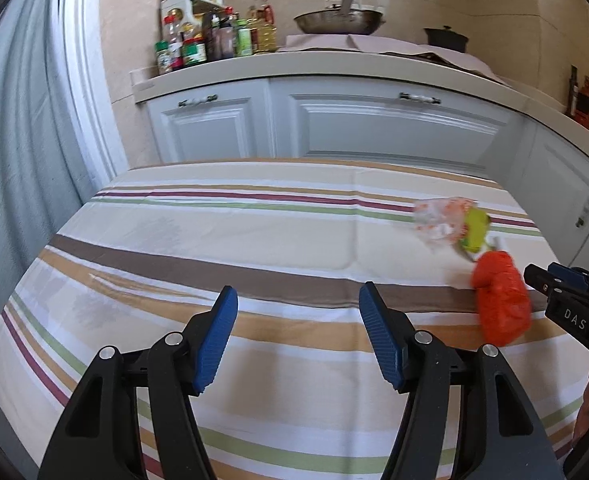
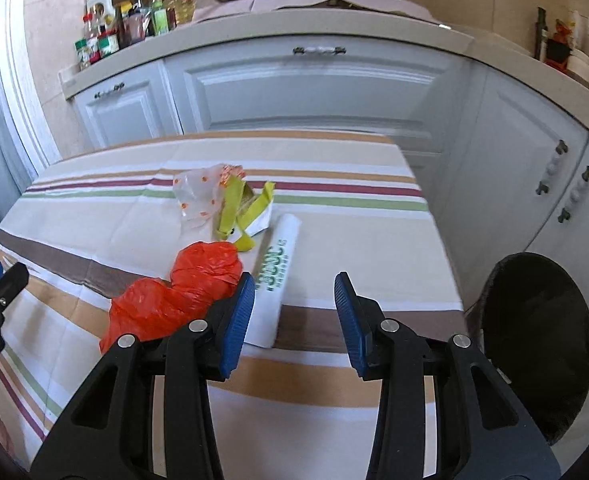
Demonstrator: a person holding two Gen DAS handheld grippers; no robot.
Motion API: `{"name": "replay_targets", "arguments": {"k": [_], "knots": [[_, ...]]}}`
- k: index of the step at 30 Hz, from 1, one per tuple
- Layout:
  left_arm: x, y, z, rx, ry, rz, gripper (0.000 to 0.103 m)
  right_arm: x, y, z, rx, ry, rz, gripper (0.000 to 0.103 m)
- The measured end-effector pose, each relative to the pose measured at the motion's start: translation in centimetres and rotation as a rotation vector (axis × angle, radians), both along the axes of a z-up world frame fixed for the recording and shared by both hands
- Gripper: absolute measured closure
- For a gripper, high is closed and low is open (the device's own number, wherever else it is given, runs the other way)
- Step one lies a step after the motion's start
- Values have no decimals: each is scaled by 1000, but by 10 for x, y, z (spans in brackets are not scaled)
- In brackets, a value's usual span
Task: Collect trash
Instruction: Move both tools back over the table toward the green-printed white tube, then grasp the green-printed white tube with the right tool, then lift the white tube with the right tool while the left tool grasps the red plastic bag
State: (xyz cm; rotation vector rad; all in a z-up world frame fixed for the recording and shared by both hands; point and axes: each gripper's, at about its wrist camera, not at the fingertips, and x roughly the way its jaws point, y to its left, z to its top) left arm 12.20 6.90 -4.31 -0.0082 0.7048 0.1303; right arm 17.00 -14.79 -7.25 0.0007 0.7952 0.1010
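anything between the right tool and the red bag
Nothing visible. The right tool hangs open over the striped table, and the red bag lies just beside its left finger. Only a white roll lies between the fingers' line, not the bag's.

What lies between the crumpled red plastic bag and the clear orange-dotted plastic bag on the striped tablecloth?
In the right wrist view, a yellow-green torn wrapper lies between the crumpled red plastic bag and the clear orange-dotted plastic bag.

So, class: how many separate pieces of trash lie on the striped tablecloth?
4: red bag nearest, white roll beside it, yellow-green wrapper and spotted clear bag behind. More may be hidden.
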Motion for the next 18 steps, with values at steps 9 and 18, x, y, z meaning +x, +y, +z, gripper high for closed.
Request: {"name": "replay_targets", "arguments": {"k": [9,18], "knots": [[6,16,-8,-20,19,22,39,19,12,-16,-36,77,3,69],[10,-8,-7,-36,20,-37,38,17,5,-15,-29,71,4,85]]}}
